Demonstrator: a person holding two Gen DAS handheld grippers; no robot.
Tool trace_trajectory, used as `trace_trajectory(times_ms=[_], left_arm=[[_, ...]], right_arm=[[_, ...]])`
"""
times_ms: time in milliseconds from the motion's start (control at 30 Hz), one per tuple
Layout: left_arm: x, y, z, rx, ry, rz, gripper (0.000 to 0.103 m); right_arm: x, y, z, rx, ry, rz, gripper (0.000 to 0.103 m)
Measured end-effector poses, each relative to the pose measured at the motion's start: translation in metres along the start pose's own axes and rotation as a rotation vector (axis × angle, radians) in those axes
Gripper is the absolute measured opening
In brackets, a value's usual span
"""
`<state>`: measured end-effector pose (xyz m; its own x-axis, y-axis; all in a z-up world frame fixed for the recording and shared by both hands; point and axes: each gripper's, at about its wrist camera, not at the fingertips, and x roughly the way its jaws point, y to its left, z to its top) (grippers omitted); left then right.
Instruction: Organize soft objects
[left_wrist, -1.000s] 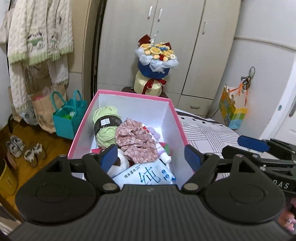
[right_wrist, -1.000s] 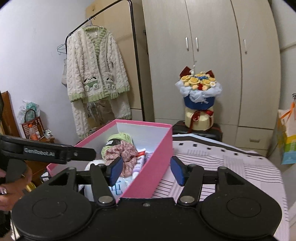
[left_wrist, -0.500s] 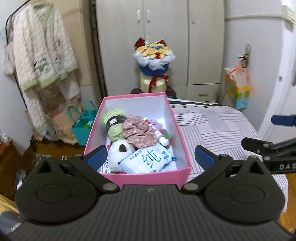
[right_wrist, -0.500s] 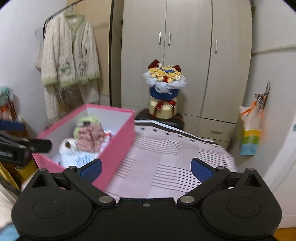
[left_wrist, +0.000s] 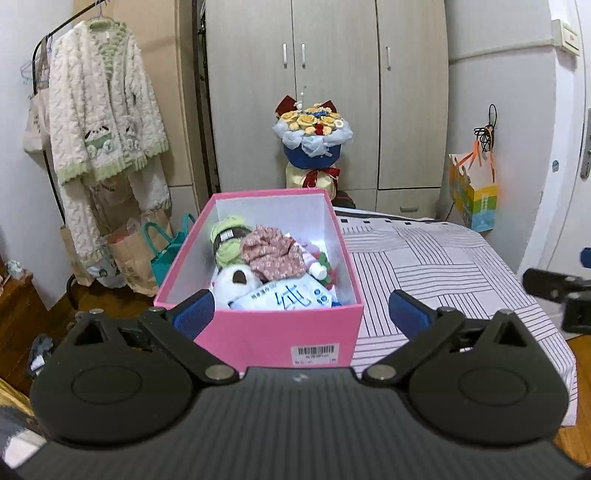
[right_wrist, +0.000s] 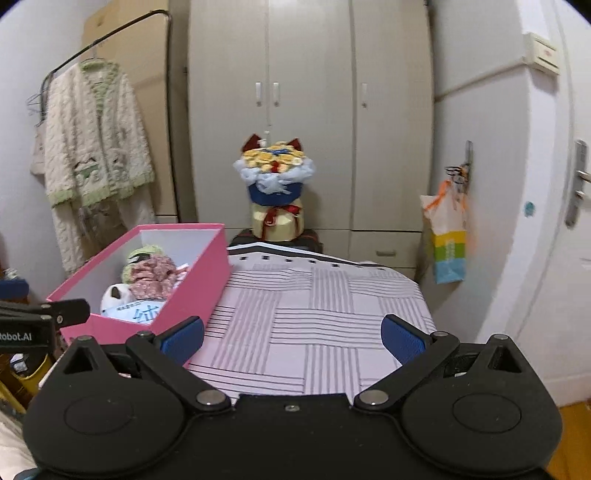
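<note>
Inside, one pink box (left_wrist: 258, 334) holds one yarn ball (left_wrist: 226, 244).

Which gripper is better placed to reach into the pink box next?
Left, probably. The left gripper is open and faces the pink box head on, with the floral cloth and tissue pack straight ahead. The right gripper, also open, points at the striped cover; the box lies off to its left.

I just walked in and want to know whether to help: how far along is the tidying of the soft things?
It looks nearly done. The pink box on the striped table already holds the green yarn, floral cloth, white plush and tissue pack. The left gripper and right gripper are open, holding nothing. No loose soft items show on the table.
</note>
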<state>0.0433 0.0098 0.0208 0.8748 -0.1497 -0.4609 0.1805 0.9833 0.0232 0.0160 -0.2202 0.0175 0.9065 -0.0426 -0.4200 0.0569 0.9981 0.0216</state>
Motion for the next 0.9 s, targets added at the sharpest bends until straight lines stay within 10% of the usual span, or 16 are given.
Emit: trace_trajectory(times_ms=[900], left_arm=[[-0.007, -0.004, -0.024, -0.015, -0.031, 0.057, 0.103]], right_arm=[[-0.026, 0.002, -0.023, 0.004, -0.023, -0.087, 0.103]])
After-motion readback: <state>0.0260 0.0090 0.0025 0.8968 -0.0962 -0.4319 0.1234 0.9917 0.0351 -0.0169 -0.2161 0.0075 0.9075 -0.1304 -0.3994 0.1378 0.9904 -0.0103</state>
